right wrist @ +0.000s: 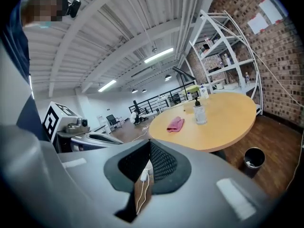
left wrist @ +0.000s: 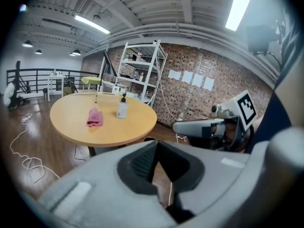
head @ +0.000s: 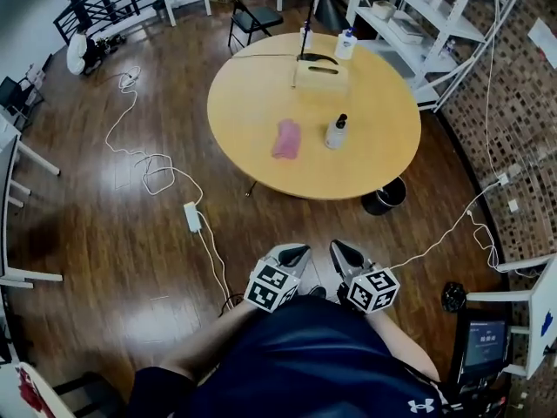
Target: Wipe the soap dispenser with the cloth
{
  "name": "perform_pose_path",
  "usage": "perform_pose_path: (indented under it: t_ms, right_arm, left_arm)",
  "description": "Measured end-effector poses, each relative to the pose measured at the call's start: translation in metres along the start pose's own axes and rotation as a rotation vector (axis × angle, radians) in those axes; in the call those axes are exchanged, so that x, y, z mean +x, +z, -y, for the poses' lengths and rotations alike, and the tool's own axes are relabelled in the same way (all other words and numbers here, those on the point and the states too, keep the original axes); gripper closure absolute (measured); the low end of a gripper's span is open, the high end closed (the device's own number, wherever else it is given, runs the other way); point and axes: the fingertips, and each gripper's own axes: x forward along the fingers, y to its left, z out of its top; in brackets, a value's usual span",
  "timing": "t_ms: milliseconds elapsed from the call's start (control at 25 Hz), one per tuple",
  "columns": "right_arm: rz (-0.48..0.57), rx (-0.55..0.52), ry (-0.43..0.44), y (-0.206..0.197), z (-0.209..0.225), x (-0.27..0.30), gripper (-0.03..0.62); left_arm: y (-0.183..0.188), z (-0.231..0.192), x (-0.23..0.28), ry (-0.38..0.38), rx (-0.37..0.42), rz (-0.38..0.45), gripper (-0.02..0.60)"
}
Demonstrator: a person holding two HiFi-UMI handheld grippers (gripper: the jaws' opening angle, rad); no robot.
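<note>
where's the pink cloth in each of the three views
Head view: pink cloth just above centre.
Left gripper view: pink cloth left of centre, mid-height.
Right gripper view: pink cloth slightly right of centre.
Shared landmark: the soap dispenser stands just right of it in every view.

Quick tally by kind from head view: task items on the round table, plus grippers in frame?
cloth, pink: 1
soap dispenser: 1
grippers: 2 (left gripper, right gripper), both empty, short of the table
Total: 4
</note>
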Motion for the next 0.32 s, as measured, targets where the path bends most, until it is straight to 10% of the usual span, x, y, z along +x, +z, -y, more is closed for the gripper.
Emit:
perform_pose_path:
  t_ms: [320]
  right_arm:
    - [-0.016,-0.066,-0.029,-0.021,-0.01,-0.003,0.585]
  left_arm:
    - [-0.023,0.005,0.002,-0.031,-0.007,-0.037,0.578]
